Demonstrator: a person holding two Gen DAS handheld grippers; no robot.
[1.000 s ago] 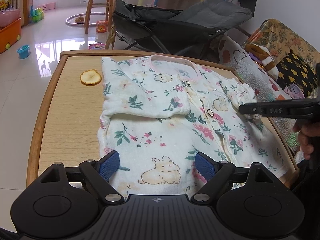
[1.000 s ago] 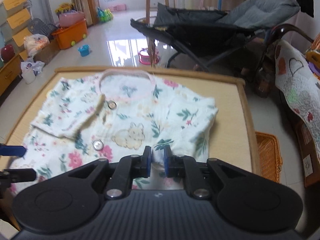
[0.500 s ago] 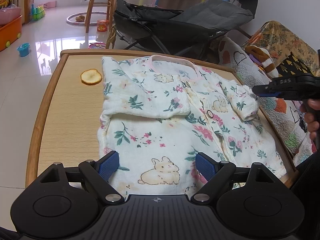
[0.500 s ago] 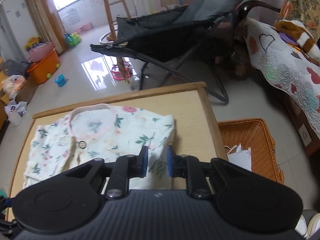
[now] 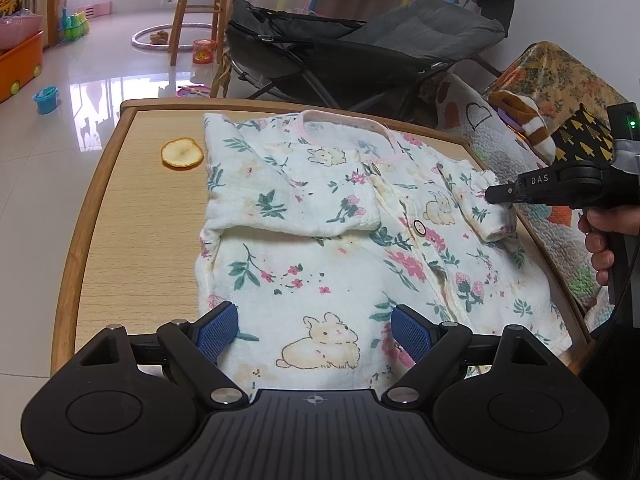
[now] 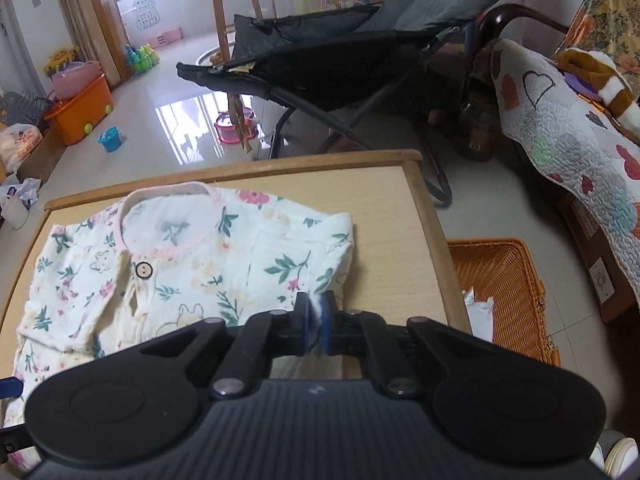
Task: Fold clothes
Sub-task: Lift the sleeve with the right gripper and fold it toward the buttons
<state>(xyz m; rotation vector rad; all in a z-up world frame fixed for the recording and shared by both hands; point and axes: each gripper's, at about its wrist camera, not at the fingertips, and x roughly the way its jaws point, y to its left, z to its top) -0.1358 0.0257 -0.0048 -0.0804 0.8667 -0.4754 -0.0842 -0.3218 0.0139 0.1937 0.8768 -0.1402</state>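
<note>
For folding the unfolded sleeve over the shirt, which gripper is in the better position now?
The right gripper: its jaws have just closed on the sleeve cloth. The left gripper hangs open over the shirt's bottom hem, away from that sleeve.

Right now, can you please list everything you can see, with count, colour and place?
Baby shirt: one, white with flowers and rabbits, flat on the table, one sleeve folded in.
Table: one, light wood.
Dried fruit slice: one, yellow, on the table beside the shirt.
Folding chair: one, grey and black, behind the table.
Wicker basket: one, orange, on the floor beside the table.
Quilt: one, white with hearts, draped far side.
Storage bin: one, orange, on the floor.
Left gripper: black, blue pads, open over the hem.
Right gripper: black, shut on the sleeve edge.
</note>
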